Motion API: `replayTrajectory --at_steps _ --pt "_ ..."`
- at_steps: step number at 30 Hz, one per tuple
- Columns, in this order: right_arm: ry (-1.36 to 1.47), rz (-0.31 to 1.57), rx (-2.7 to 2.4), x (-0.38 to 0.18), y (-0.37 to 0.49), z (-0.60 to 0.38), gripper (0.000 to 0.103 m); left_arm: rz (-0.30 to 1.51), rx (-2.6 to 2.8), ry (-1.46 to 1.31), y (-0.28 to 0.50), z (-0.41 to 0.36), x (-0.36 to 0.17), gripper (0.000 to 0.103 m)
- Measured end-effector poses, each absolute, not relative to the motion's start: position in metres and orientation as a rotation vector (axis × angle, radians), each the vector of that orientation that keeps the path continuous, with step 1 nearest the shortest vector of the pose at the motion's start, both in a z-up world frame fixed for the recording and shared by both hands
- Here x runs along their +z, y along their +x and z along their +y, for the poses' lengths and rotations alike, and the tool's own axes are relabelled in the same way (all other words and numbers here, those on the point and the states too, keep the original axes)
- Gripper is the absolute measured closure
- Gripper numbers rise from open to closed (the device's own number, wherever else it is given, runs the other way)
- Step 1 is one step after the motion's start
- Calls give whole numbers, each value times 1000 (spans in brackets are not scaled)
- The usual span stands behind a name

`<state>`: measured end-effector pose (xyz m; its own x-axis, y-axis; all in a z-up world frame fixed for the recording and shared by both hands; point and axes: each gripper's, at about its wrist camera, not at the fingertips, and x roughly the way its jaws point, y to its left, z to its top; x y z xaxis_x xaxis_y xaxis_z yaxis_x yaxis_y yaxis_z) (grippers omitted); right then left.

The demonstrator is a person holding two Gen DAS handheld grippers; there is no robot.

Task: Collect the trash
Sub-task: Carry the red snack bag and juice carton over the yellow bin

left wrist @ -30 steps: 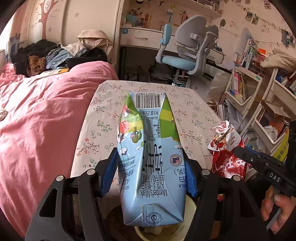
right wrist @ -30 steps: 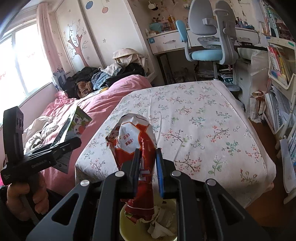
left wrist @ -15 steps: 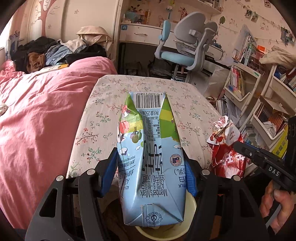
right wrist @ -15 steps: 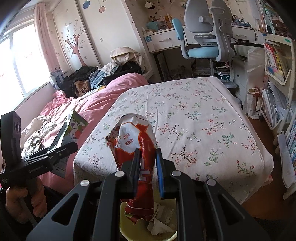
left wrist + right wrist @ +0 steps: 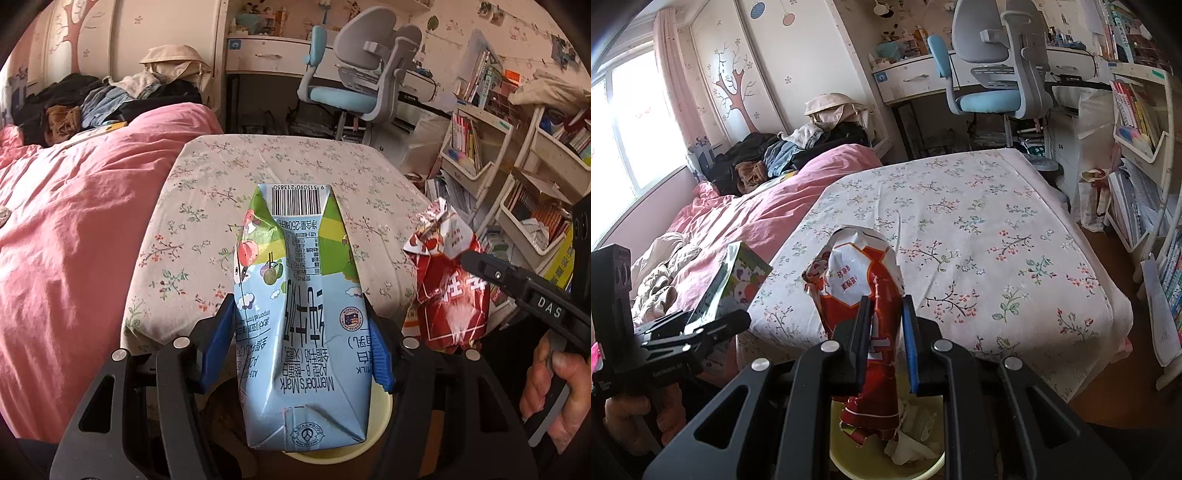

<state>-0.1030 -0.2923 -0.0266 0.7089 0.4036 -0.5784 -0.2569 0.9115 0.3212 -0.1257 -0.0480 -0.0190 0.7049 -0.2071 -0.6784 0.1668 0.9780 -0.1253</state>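
Note:
A blue and green milk carton (image 5: 301, 317) is clamped between the blue pads of my left gripper (image 5: 301, 345), which is shut on it. It hangs over a pale yellow bin (image 5: 380, 424) below. My right gripper (image 5: 884, 321) is shut on a crumpled red and white snack bag (image 5: 860, 288), held above the same yellow bin (image 5: 849, 458), where white crumpled paper (image 5: 908, 439) lies. In the left wrist view the red bag (image 5: 448, 291) and the right gripper's black finger (image 5: 517, 284) show at the right. In the right wrist view the carton (image 5: 735, 280) shows at the left.
A table with a floral cloth (image 5: 960, 236) stands just beyond the bin. A bed with a pink duvet (image 5: 66, 236) lies to its left, with piled clothes behind. A blue and grey desk chair (image 5: 993, 85) and crowded bookshelves (image 5: 517, 173) fill the right side.
The left gripper with the carton has drawn back from the table and dropped slightly toward the bin. The right gripper and red bag have stayed put.

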Motion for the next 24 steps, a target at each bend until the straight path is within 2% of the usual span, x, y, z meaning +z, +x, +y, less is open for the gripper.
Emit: replayTrajectory --at_steps 24 --pt "218 709 343 -31 -107 -292 86 814 -230 -8 -135 -65 -33 42"
